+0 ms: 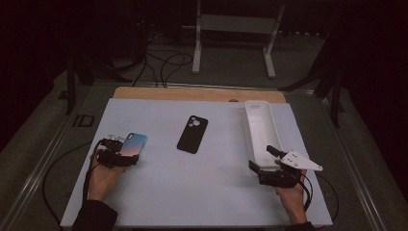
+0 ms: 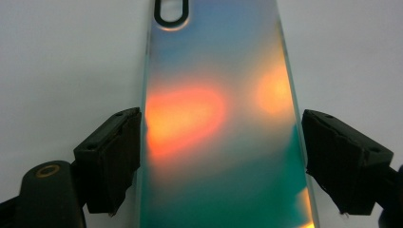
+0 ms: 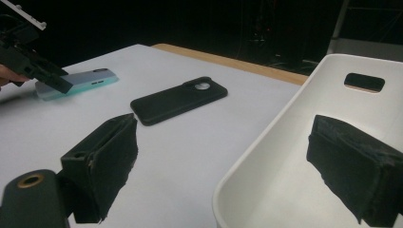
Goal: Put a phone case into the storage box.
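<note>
On the white tabletop (image 1: 202, 192) three things are lying: an iridescent phone case (image 1: 133, 144) at the left, a black phone case (image 1: 192, 134) near the middle, and a long white plastic bin (image 1: 260, 132) at the right.

The left tool (image 1: 117, 155) is resting at the near end of the iridescent phone case (image 2: 218, 128). In the left gripper view its two black jaws are standing spread, one at each long edge of the case; the left jaw is sitting just beside the edge, and the right jaw is apart from it by a small gap. The case is lying flat between them, with its camera opening at the far end, and it is showing orange, blue and green reflections.

The right tool (image 1: 263, 158) is staying at the near end of the white plastic bin (image 3: 285, 142). Its jaws are also spread: in the right gripper view one jaw is standing outside the bin's wall over the tabletop, and the other is inside the bin. The wall is passing between them, but I cannot tell if either jaw is touching it. The black phone case (image 3: 178, 100) is lying well apart from both tools, back side up
</note>
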Available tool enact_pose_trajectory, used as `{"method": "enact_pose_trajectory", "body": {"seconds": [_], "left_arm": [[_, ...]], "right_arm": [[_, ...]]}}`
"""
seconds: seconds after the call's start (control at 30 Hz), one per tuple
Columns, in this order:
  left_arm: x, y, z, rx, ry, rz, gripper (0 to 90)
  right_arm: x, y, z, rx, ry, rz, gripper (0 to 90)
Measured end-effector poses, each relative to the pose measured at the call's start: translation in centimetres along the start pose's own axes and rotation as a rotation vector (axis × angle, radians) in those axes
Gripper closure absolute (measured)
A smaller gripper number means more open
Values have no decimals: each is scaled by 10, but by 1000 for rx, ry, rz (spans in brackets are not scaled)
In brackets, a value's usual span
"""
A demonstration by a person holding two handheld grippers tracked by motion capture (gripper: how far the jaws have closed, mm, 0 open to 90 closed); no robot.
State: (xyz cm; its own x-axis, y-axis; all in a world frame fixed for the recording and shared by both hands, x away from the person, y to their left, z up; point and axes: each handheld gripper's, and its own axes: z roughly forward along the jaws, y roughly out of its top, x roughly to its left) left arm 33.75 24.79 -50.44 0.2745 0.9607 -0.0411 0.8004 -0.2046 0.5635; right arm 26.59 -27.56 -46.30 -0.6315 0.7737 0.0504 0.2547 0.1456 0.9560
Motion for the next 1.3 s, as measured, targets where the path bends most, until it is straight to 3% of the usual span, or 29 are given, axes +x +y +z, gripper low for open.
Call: {"method": "enact_pose_trajectory", "body": {"seconds": [0.2,0.33,0.4,0.43,0.5,0.53,0.6,0.8,0.87,0.9,0.97,1.3], "left_arm": [[-5,4,-13,-78,-26,18,169],[-13,8,-25,-142,-52,65,169],[-15,9,-27,-151,-50,74,169],[-19,10,-31,-181,-66,91,169],[-22,11,-33,-189,-68,102,169],[-28,14,-38,-215,-84,130,169],[-30,15,-39,-220,-86,139,169],[-50,29,-52,-273,-125,192,169],[-63,35,-58,-297,-134,238,169],[-63,35,-58,-297,-134,238,169],[-76,39,-65,-323,-147,276,169],[-113,50,-75,-384,-204,370,169]], "right_arm": [[-1,1,-1,-9,8,17,95],[-1,3,2,-5,17,23,95],[-1,4,3,0,20,25,94],[-1,4,3,2,24,24,94],[-1,4,4,5,28,26,94],[-3,5,6,15,51,47,94],[-5,7,9,27,92,79,93],[-6,13,13,49,101,73,94],[-7,17,15,49,108,75,94],[-7,17,15,49,108,75,94],[-9,22,16,49,118,79,94],[-6,34,23,55,152,70,93]]}}
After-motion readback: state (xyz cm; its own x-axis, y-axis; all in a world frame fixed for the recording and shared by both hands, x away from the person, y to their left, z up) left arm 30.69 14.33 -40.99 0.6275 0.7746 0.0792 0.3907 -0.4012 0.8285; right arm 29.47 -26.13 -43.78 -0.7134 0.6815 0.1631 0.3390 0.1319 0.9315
